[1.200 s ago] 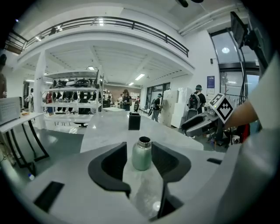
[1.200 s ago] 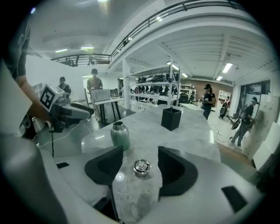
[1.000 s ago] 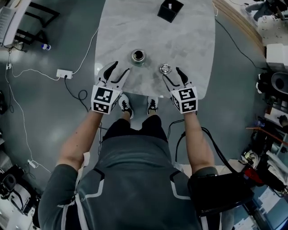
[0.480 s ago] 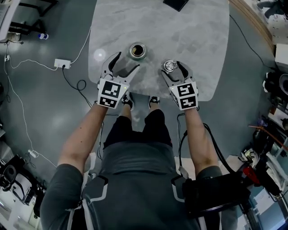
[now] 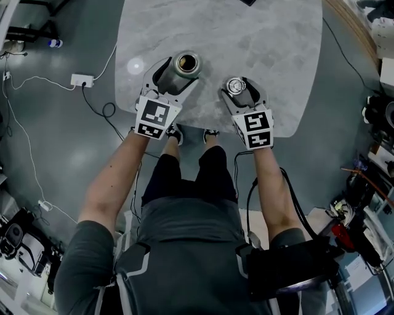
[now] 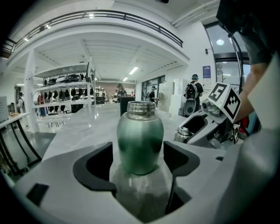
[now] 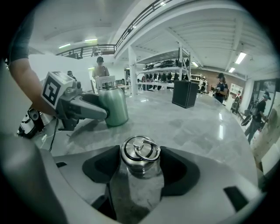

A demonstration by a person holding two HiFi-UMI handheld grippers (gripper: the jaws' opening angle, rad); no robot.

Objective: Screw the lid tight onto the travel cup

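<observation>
The green steel travel cup (image 5: 186,63) stands upright and uncapped on the marble table (image 5: 265,43). My left gripper (image 5: 175,77) straddles its body. In the left gripper view the cup (image 6: 140,140) fills the gap between the black pads, and the jaws have just been opening. The steel lid (image 5: 236,87) with a ring handle sits on the table to the cup's right, between the jaws of my right gripper (image 5: 241,91). Those jaws have also just been opening. In the right gripper view the lid (image 7: 141,151) sits between the pads, and neither is seen pressing on it.
A black box (image 5: 249,2) stands at the table's far edge. The near table edge lies just behind both grippers, above the person's feet. Cables and a power strip (image 5: 81,80) lie on the floor to the left. Equipment crowds the right side.
Both grippers have come forward and down onto the table. The left now straddles the cup and the right straddles the lid, where before both stood short of them. The left jaws look wider.
</observation>
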